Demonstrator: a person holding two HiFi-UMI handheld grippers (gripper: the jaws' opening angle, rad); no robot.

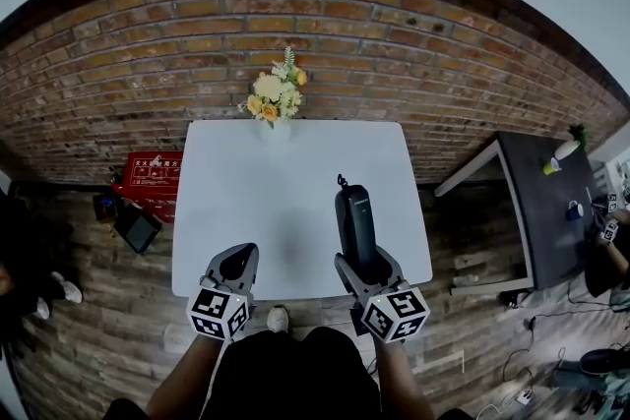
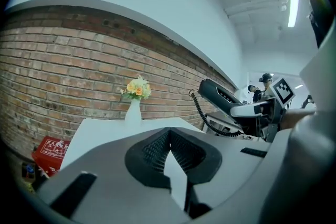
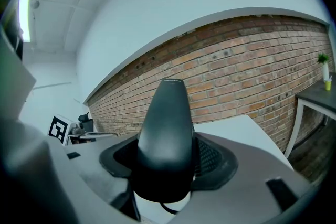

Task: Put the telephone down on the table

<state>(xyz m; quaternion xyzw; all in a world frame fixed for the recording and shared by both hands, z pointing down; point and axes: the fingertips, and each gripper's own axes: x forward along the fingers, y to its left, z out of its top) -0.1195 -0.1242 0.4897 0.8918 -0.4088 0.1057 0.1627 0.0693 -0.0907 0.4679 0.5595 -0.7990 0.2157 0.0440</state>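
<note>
We hold the black telephone [image 1: 354, 219] in our right gripper [image 1: 368, 261] above the white table [image 1: 256, 192].

In the head view the telephone sits right of centre in the lower half of the frame, over the table's near right part. It points away towards the brick wall [image 1: 394, 44], and in the left gripper view its coiled cord [image 2: 202, 113] hangs beneath it. The right jaws stand wide, clamped on the telephone's body on either side. Our left gripper [image 1: 239, 261], lower left of centre, holds nothing, with its jaw tips drawn together. A vase of yellow flowers [image 1: 276, 98] stands at the table's far edge, in the upper middle of the frame.
</note>
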